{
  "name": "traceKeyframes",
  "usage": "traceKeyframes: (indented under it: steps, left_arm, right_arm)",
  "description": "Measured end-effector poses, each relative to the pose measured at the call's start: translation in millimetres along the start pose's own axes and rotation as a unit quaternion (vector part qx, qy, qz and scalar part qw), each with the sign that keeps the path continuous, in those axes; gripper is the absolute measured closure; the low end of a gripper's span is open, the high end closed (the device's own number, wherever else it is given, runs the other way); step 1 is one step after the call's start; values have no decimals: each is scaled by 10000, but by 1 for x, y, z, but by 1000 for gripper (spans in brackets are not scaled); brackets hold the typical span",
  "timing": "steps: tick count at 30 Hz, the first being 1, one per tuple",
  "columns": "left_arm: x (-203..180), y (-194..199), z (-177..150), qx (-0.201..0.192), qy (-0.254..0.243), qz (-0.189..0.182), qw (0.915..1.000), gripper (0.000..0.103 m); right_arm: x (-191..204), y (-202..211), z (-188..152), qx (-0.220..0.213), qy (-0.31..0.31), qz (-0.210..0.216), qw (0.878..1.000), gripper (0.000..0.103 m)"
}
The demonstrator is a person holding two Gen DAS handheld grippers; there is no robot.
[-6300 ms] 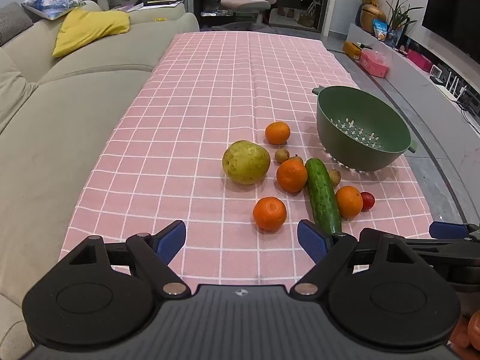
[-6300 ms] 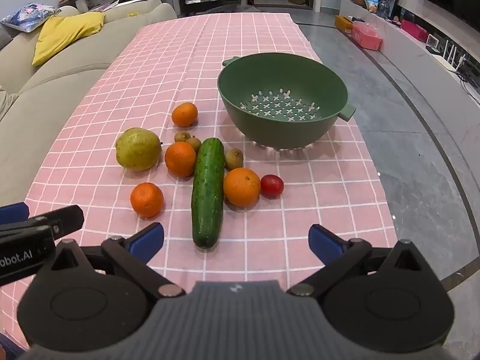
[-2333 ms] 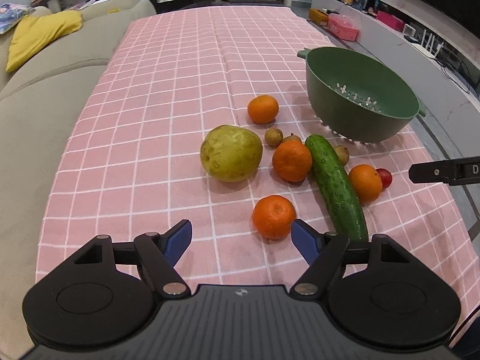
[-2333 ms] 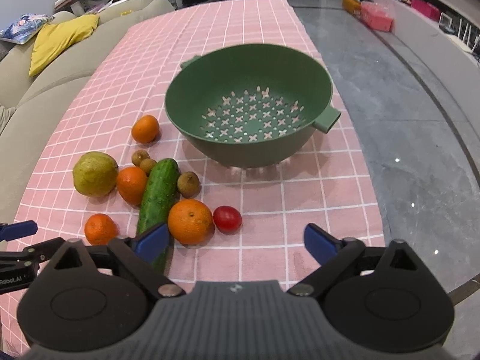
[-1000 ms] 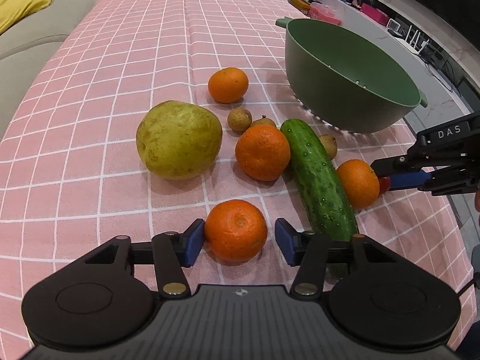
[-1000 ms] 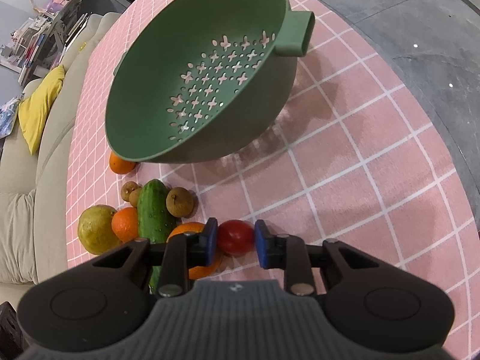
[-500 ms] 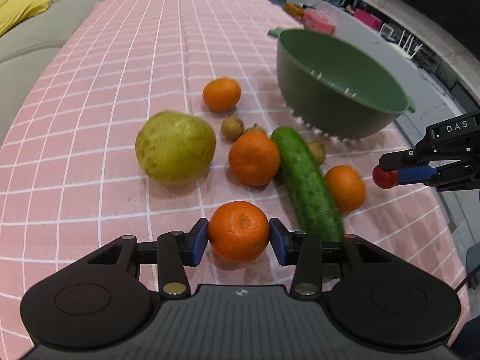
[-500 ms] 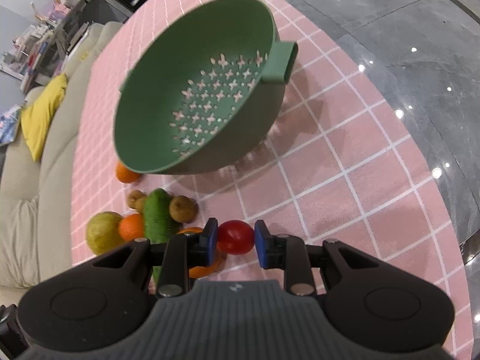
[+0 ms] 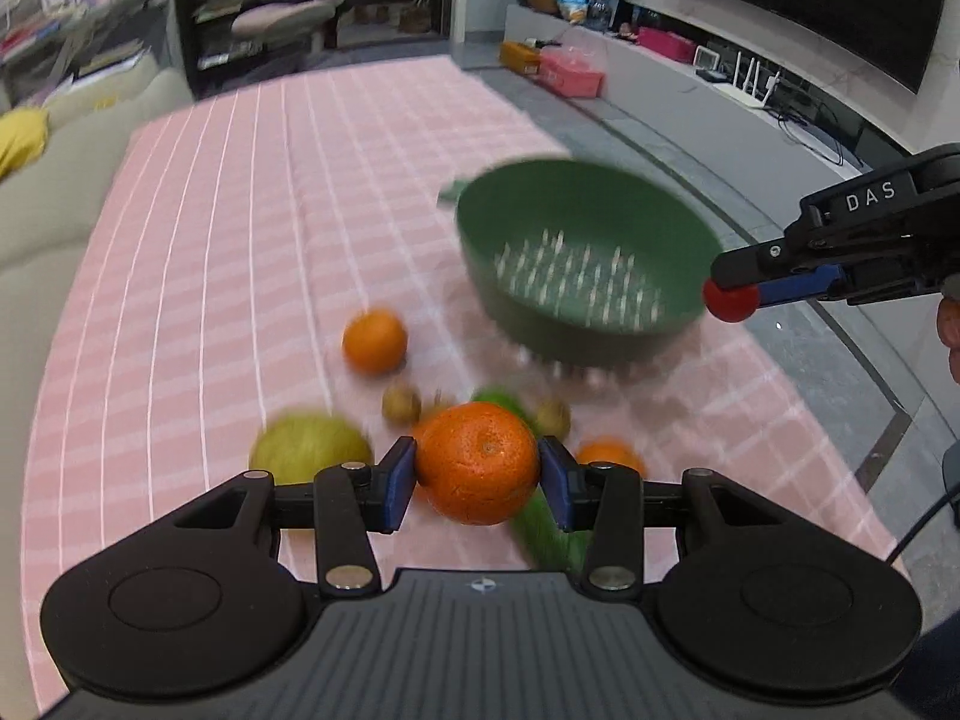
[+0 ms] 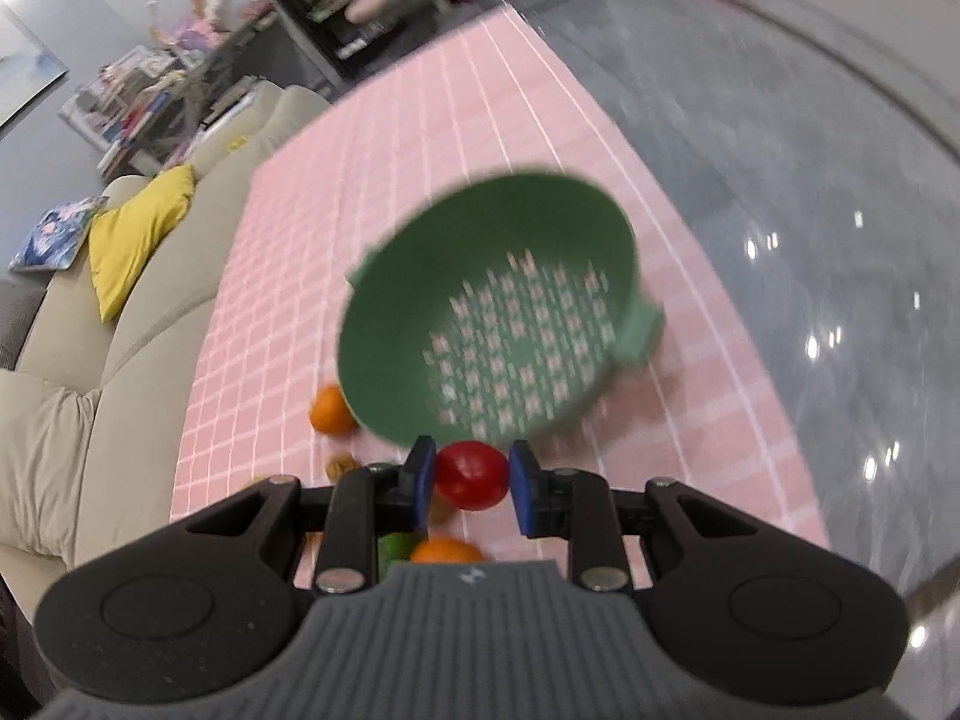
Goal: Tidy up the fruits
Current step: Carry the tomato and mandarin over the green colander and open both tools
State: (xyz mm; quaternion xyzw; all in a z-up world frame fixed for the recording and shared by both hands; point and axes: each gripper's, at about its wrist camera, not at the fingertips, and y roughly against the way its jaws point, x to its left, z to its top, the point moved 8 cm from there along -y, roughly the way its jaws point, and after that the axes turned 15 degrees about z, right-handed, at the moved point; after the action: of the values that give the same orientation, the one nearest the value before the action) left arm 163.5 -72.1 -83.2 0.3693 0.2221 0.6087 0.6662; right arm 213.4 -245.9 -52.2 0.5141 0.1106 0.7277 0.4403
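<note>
L gripper [image 9: 478,474] fingers clamped on orange [image 9: 477,463], raised above tabletop [image 9: 210,252]. R gripper [image 10: 469,478] fingers pinching red tomato [image 10: 471,475] beside green colander [image 10: 498,312]. "DAS" printed on R gripper body.

You're looking at even, fairly bright indoor light, but both views smear with motion blur — the green colander [image 9: 591,258] and pink tablecloth [image 9: 228,252] are streaked. Ceiling lights glare off the glossy floor [image 10: 840,276] — fisheye edges bend hard. Only the held orange [image 9: 477,463] and tomato [image 10: 471,475] stay sharp.
</note>
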Motion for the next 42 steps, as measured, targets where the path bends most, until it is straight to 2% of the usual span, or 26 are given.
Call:
traceKeyframes:
  steps: [4, 9, 14, 21, 28, 33, 36, 37, 39, 42]
  left_arm:
    - [-12, -10, 40, -188, -177, 50, 9997, 53]
    - [-41, -31, 74, -277, -765, -75, 9967, 53]
    - [-74, -66, 82, -36, -1354, -200, 9906, 53]
    - [-99, -100, 73, 443, -1679, -411, 9839, 53]
    - [-104, -130, 59, 983, -1670, -545, 9795, 52]
    - [-102, -137, 65, 984, -1622, -473, 9807, 52]
    - [-101, -132, 69, 923, -1607, -435, 9817, 48]
    - [-101, -130, 71, 902, -1598, -418, 9821, 44]
    - [-99, -126, 73, 868, -1563, -395, 9831, 40]
    - [-93, -114, 75, 747, -1458, -389, 9857, 40]
  right_arm:
    - [8, -1, 33, -193, 131, 45, 9997, 80]
    - [-5, -23, 62, -179, 134, -58, 9997, 80]
    - [-30, -50, 67, 123, 110, -282, 9995, 80]
    - [-46, -86, 59, 625, 336, -463, 9964, 80]
    - [-47, -99, 56, 930, 733, -666, 9907, 80]
    - [-46, -104, 54, 1120, 999, -797, 9855, 79]
    - [-44, -105, 52, 1189, 1082, -814, 9836, 76]
    - [-43, -105, 52, 1192, 1094, -820, 9834, 76]
    - [-42, -105, 52, 1181, 1083, -835, 9835, 65]
    - [-38, -100, 56, 1069, 1144, -821, 9842, 62]
